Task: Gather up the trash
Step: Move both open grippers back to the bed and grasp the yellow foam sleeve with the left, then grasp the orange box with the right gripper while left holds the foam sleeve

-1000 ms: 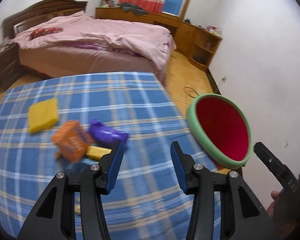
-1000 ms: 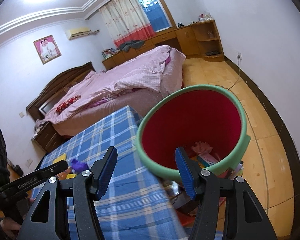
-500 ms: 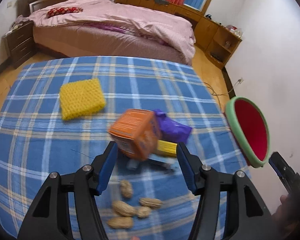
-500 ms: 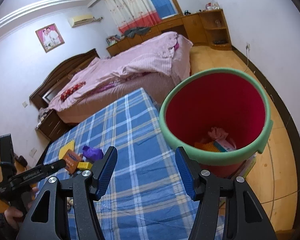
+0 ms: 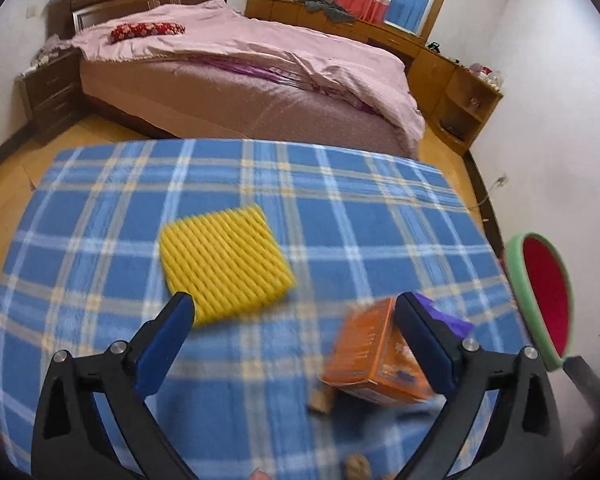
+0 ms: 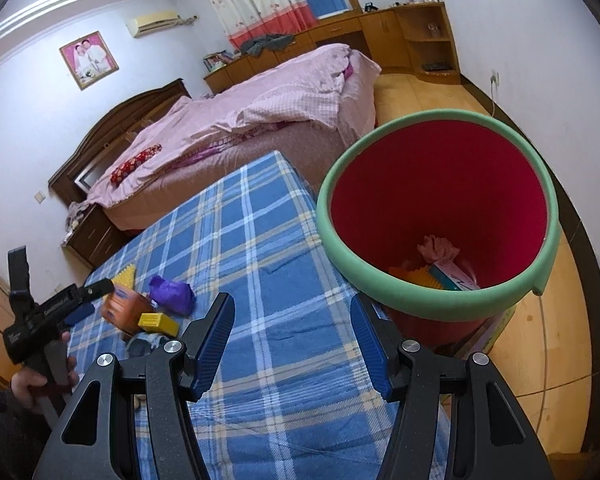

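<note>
Left gripper (image 5: 296,316) over the checked table (image 5: 100,216), jaws just swung wide, nothing pinched. The orange box (image 5: 372,356) lies by its right finger at four o'clock, the yellow pad (image 5: 224,260) at twelve. Right gripper (image 6: 292,316) hangs half spread and empty, the red bin (image 6: 440,200) at one o'clock, scraps inside.

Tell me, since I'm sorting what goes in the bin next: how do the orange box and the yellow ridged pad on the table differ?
The orange box is a printed carton standing tall off the cloth and tilted; the yellow ridged pad is a thin plain square lying flat. The box sits right against the inner side of one finger of the open left gripper, with a purple wrapper beside it; the pad lies apart, farther from the bin. Both rest on the blue checked cloth.
</note>
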### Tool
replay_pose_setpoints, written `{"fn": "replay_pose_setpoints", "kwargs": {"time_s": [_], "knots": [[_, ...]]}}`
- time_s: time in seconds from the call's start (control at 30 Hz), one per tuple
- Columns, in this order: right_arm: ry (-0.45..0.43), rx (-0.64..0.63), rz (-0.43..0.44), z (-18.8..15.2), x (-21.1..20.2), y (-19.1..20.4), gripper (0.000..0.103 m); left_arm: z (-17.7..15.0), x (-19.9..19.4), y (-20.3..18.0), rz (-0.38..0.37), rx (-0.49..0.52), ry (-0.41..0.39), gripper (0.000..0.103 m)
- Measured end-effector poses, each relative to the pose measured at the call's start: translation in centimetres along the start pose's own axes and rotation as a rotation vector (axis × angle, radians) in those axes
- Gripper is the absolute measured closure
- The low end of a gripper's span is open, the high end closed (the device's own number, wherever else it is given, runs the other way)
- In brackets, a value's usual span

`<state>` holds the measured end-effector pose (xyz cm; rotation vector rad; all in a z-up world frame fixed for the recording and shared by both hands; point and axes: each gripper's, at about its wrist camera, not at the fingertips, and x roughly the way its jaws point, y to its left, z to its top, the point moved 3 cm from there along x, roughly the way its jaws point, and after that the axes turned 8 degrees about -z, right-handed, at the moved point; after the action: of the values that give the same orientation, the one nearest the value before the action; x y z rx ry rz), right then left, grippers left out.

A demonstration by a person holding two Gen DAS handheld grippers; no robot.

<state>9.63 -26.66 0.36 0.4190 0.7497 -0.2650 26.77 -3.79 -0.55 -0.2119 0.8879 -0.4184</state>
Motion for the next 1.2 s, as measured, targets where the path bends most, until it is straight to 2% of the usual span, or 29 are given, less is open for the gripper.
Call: {"fn": "replay_pose_setpoints", "kwargs": {"time_s": [0.1, 0.4, 0.53, 0.63, 0.7, 0.8, 0.83, 0.9, 0.97, 1.03, 1.2], "knots": [[0.015, 0.001, -0.001, -0.1, 0.7, -0.1, 0.041, 1.1, 0.8, 1.0, 0.005, -0.031, 0.009, 0.004], [0.049, 0.012, -0.001, -0.3, 2.3, -0.7, 0.041, 2.1, 2.5, 2.8, 0.126, -0.014, 0.023, 0.004], [0.054, 0.008, -0.002, -0.5, 2.6, -0.8, 0.041, 1.8, 3.9, 3.6, 0.188, -0.013, 0.064, 0.004], [0.055, 0.010, -0.003, -0.4, 2.7, -0.9, 0.041, 1.5, 4.8, 4.4, 0.229, -0.049, 0.106, 0.004], [0.058, 0.013, -0.004, -0.4, 2.8, -1.0, 0.041, 1.5, 4.9, 4.6, 0.275, -0.045, 0.108, 0.008], [0.062, 0.011, -0.004, -0.5, 2.9, -0.8, 0.041, 1.5, 4.8, 4.8, 0.299, -0.054, 0.092, 0.014], [0.063, 0.010, -0.004, -0.5, 2.9, -0.8, 0.041, 1.4, 4.6, 4.8, 0.301, -0.058, 0.088, 0.018], [0.062, 0.003, -0.001, -0.5, 2.8, -0.4, 0.041, 1.3, 4.2, 5.0, 0.296, -0.055, 0.072, 0.036], [0.058, -0.011, 0.004, -0.5, 2.6, 0.1, 0.041, 1.1, 3.5, 5.0, 0.290, -0.054, 0.059, 0.068], [0.055, -0.025, 0.010, -0.4, 2.5, 0.8, 0.041, 0.7, 2.8, 5.2, 0.269, -0.072, 0.058, 0.081], [0.051, -0.076, 0.037, -0.2, 2.1, 3.4, 0.041, -0.9, 0.4, 5.2, 0.157, -0.115, 0.032, 0.083]]}}
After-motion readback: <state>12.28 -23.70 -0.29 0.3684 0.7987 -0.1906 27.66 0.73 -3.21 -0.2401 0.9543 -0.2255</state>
